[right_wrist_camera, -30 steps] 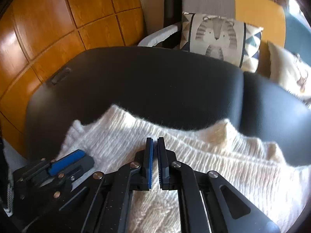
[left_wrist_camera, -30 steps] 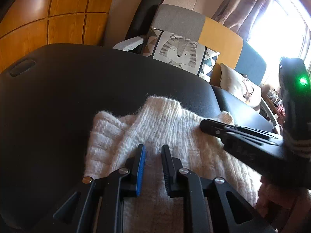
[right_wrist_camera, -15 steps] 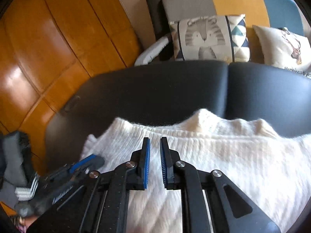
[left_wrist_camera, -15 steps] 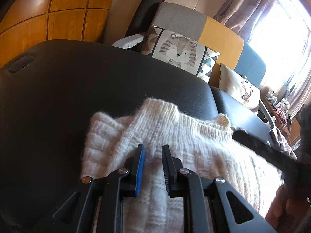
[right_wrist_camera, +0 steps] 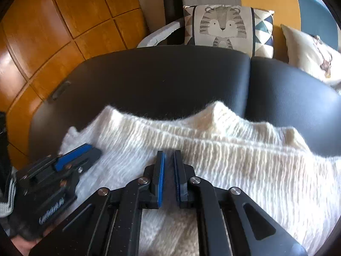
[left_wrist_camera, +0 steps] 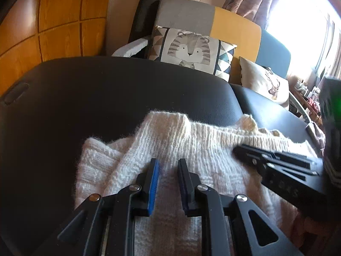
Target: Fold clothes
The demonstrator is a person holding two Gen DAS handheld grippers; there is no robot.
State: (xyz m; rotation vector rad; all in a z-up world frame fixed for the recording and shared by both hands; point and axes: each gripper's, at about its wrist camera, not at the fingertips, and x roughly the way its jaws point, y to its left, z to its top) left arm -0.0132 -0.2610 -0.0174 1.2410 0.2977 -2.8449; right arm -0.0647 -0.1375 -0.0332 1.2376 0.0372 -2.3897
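Through my left wrist camera, my left tongs (left_wrist_camera: 167, 170) hover over the white knit sweater (left_wrist_camera: 191, 145), which lies spread on the black padded bench (left_wrist_camera: 106, 98) straight ahead of and beneath the tips. The jaws stand a little apart with only air between them, gripping nothing. My right tongs (left_wrist_camera: 266, 157) reach in from the right side, lying over the sweater's far edge.

Through my right wrist camera, my right tongs (right_wrist_camera: 169, 164) sit above the sweater (right_wrist_camera: 234, 153), jaws closing to a narrow slit, no cloth pinched. My left tongs (right_wrist_camera: 81, 152) lie off to the left on the sweater's edge. Beyond the bench stands a tiger cushion (right_wrist_camera: 226, 27).
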